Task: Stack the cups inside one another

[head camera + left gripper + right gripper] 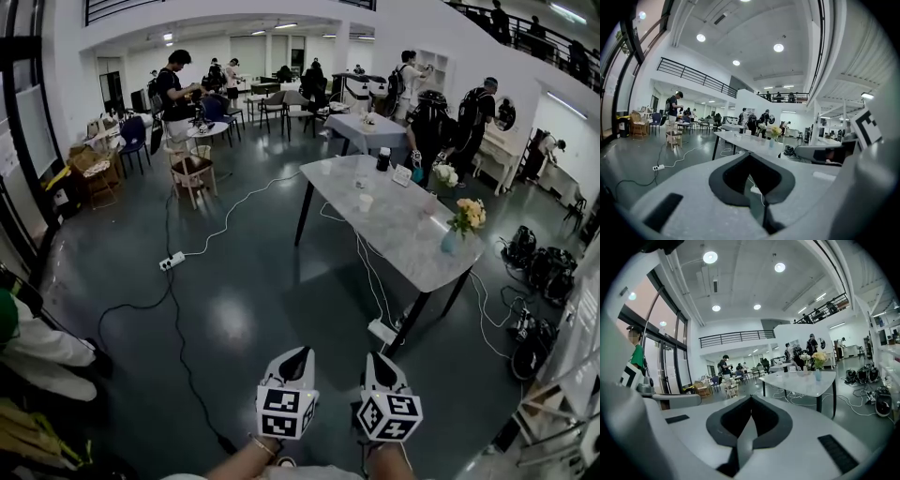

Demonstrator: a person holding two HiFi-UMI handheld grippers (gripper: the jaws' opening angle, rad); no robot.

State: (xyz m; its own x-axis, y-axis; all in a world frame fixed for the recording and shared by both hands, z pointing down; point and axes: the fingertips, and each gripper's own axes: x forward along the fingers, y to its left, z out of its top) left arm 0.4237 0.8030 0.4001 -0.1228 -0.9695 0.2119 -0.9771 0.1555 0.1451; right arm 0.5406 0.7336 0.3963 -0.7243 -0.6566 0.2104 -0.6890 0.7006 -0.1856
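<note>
Jaws pressed together, nothing between, on left hand-held gripper (300,353) and right hand-held gripper (375,356); both well apart from bench (403,246).

cups (366,202): small, pale, mid-bench; count unclear.

Risks:
- cables (234,208) and power strip (382,331) on floor near bench: trip on approach
- flower vase (451,241) near bench edge: knocked by a reach
- light cups tip if nudged

Marble-look top. Glossy dark floor. Open hall, people at other tables.

A glossy dark floor (244,319) strewn with white cables (230,218) surrounds a long marble table (403,234) under round ceiling lights (710,257).
</note>
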